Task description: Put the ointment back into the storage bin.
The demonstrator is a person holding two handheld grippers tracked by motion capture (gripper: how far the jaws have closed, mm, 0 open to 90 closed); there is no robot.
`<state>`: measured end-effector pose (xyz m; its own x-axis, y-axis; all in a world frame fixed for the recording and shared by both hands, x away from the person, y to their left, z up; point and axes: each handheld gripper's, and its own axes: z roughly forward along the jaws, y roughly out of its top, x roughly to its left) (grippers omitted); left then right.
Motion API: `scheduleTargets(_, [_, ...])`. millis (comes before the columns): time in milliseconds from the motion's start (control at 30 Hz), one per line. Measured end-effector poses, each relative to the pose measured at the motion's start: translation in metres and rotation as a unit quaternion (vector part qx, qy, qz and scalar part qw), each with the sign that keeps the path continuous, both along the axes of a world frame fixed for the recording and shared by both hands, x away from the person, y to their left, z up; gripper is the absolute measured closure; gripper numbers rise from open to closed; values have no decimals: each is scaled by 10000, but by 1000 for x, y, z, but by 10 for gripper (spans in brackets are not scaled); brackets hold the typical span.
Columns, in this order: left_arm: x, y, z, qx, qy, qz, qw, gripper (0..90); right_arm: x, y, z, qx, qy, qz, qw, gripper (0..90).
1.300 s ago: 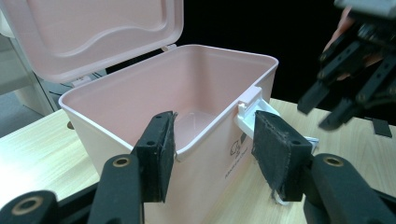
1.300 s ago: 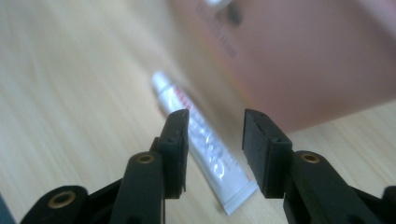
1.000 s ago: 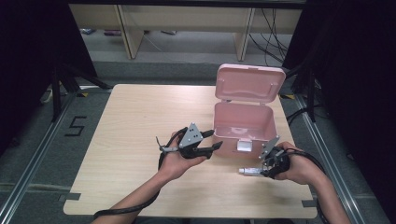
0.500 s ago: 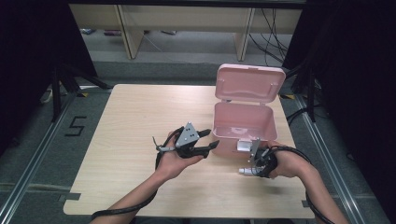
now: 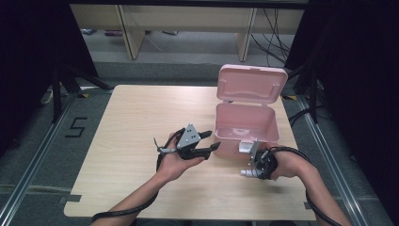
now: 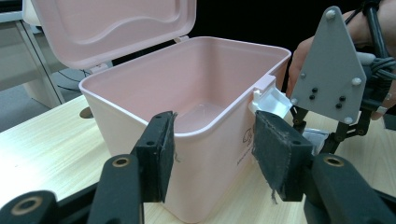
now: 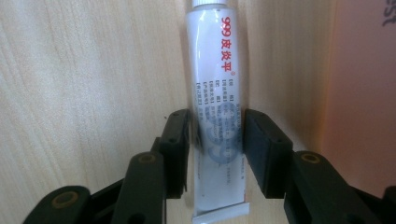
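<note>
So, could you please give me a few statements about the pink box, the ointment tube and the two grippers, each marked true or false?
1. The lid of the pink box stands open. True.
2. The white ointment tube lies inside the box. False: it lies on the wooden table, just in front of the box.
3. The right gripper has its jaws on either side of the tube. True; they have just been closing, and a gap shows at the right pad, so the tube is not yet clamped.
4. The left gripper is shut on the box's front wall. False: it is open and empty, aimed at the box.
5. The box holds several items. False: its inside looks empty.
</note>
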<state>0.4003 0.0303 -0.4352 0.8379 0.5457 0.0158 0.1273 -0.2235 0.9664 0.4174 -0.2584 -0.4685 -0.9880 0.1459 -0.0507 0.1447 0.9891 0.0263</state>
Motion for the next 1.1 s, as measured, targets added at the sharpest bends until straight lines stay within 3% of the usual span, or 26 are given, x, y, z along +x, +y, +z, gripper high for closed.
scheduleTargets(33, [0, 0, 0, 0, 0, 5, 10000, 480, 0, 0, 0, -33, 66, -100, 9999, 634])
scheduleTargets(433, [-1, 0, -1, 2, 13, 2, 10000, 480, 1, 4, -3, -102, 105, -39, 9999, 664])
scheduleTargets(733, [0, 0, -2, 42, 16, -16, 10000, 481, 4, 5, -3, -147, 205, 198, 9995, 705])
scheduleTargets(1100, [-1, 0, -2, 49, 9, -33, 10000, 481, 1, 4, 4, -51, 232, -21, 9997, 708])
